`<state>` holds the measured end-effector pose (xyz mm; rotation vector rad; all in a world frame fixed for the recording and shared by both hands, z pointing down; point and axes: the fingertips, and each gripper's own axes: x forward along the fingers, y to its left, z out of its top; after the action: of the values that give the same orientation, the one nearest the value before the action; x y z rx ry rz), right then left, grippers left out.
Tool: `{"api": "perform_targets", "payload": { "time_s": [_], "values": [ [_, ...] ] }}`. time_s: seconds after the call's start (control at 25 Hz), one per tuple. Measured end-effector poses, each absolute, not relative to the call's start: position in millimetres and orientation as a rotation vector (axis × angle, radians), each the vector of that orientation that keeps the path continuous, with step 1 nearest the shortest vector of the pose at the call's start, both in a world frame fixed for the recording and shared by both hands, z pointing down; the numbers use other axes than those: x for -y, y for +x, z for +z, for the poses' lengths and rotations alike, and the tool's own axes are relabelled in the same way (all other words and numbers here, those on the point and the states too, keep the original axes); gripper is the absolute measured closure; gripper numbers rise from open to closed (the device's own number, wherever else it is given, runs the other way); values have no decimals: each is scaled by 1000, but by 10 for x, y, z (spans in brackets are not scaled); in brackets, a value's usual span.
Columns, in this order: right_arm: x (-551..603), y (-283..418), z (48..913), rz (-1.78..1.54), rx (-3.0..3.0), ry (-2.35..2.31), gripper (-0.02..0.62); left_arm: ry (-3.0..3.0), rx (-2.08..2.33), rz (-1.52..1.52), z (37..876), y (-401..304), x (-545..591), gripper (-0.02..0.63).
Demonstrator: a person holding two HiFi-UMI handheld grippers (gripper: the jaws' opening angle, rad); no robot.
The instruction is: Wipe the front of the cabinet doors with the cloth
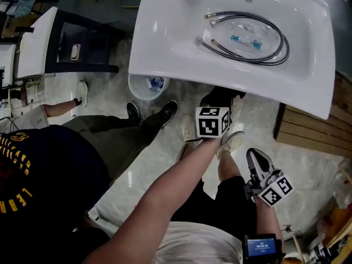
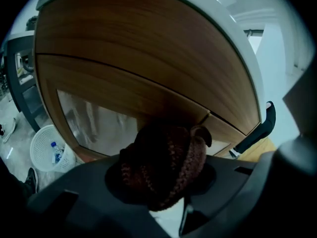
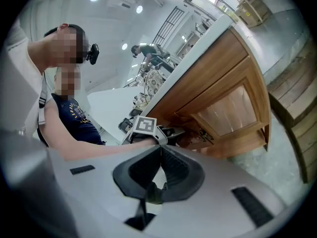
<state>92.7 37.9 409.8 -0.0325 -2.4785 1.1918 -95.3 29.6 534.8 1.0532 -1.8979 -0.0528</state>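
A dark maroon knitted cloth (image 2: 161,170) is bunched between the jaws of my left gripper (image 2: 163,182), which is shut on it. The cloth presses against the wooden cabinet door (image 2: 138,83), just above its glass panel (image 2: 94,123). In the head view the left gripper (image 1: 220,99) reaches under the white basin's rim, and its tip is mostly hidden there. My right gripper (image 1: 256,159) hangs lower right, away from the cabinet, with its jaws closed on nothing (image 3: 159,175). The right gripper view shows the cabinet (image 3: 223,83) from the side and the left gripper (image 3: 171,132) at its door.
The white basin (image 1: 165,37) on top of the cabinet holds coiled braided hoses (image 1: 247,34). A white waste basket (image 1: 146,87) with a bottle stands on the floor at the cabinet's left. A second person in a dark shirt (image 1: 44,175) stands close at left. Wooden slats (image 1: 308,131) lie at right.
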Motion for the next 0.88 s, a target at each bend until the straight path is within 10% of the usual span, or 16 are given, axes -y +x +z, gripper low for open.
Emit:
{"api": "perform_targets", "payload": {
  "time_s": [0.88],
  "values": [
    [-1343, 25, 3886, 1154, 2548, -31, 581, 930, 1974, 11, 5547, -2460, -2038, 454]
  ]
}}
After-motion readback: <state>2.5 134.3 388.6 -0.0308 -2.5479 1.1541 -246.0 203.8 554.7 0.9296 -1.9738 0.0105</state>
